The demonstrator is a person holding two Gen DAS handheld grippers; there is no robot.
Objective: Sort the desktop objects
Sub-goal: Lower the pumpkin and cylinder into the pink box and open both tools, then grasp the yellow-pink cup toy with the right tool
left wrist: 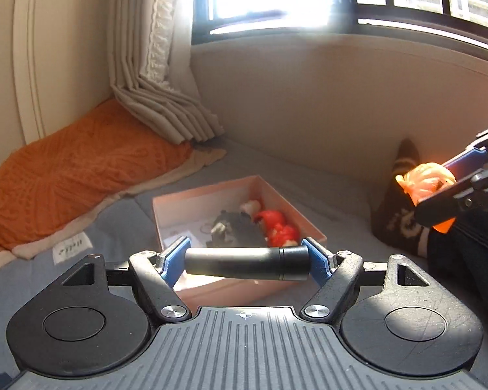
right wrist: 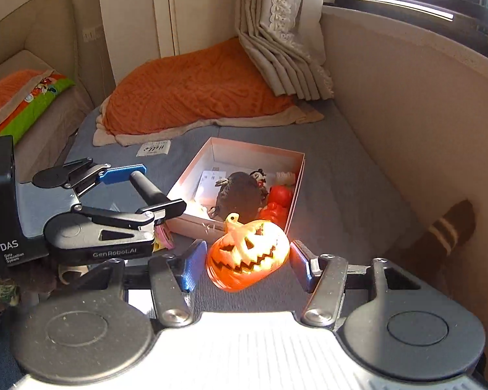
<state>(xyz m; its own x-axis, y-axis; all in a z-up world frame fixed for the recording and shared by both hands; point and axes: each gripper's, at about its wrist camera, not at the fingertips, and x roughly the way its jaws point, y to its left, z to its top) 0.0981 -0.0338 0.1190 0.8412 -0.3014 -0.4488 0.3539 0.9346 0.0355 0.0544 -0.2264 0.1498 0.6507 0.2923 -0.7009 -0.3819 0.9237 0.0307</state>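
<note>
Pumpkin [right wrist: 248,255] ornament: in the right wrist view, your right gripper [right wrist: 244,265] clamps it by its flanks, lifted just short of the pink box [right wrist: 294,191], presumably for deposit there. Your left gripper [right wrist: 153,191] appears at left, gripping a black cylinder [right wrist: 148,190].

In the left wrist view, your left gripper [left wrist: 246,261] holds the cylinder [left wrist: 246,264] end to end, crosswise above the box's [left wrist: 208,195] near wall, so it can drop inside.
</note>
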